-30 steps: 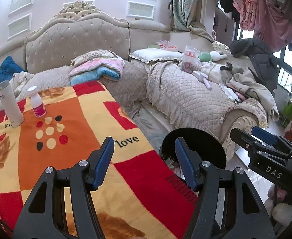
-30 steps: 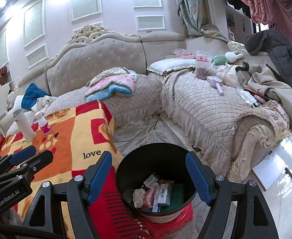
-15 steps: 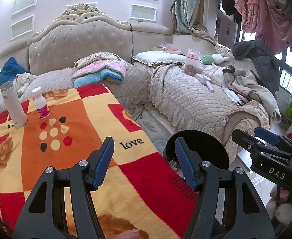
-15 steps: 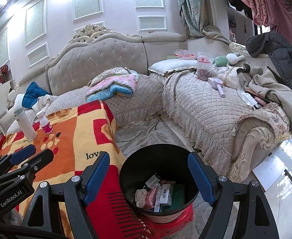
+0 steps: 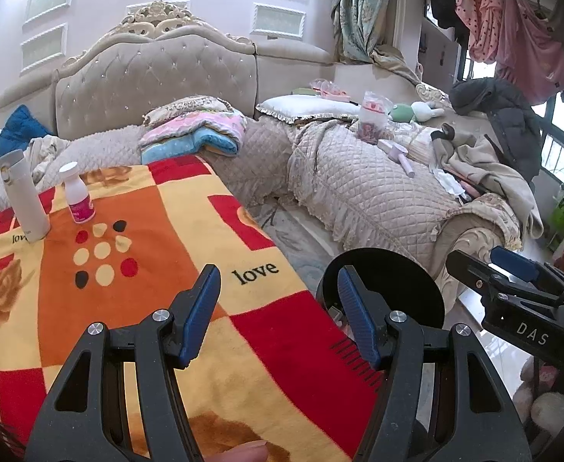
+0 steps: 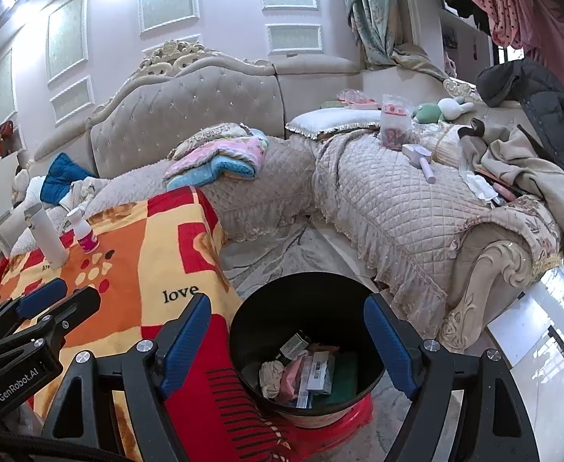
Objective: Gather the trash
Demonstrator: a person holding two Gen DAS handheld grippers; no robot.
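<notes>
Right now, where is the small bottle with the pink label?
In both wrist views the small bottle stands upright at the far left of the patterned blanket, just right of the tall white bottle.

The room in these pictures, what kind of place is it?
Most likely a lived-in home living room: a tufted corner sofa with quilted covers, a folded blanket and clothes lying on it, laundry hanging by the window, and a black trash bin on the floor.
</notes>
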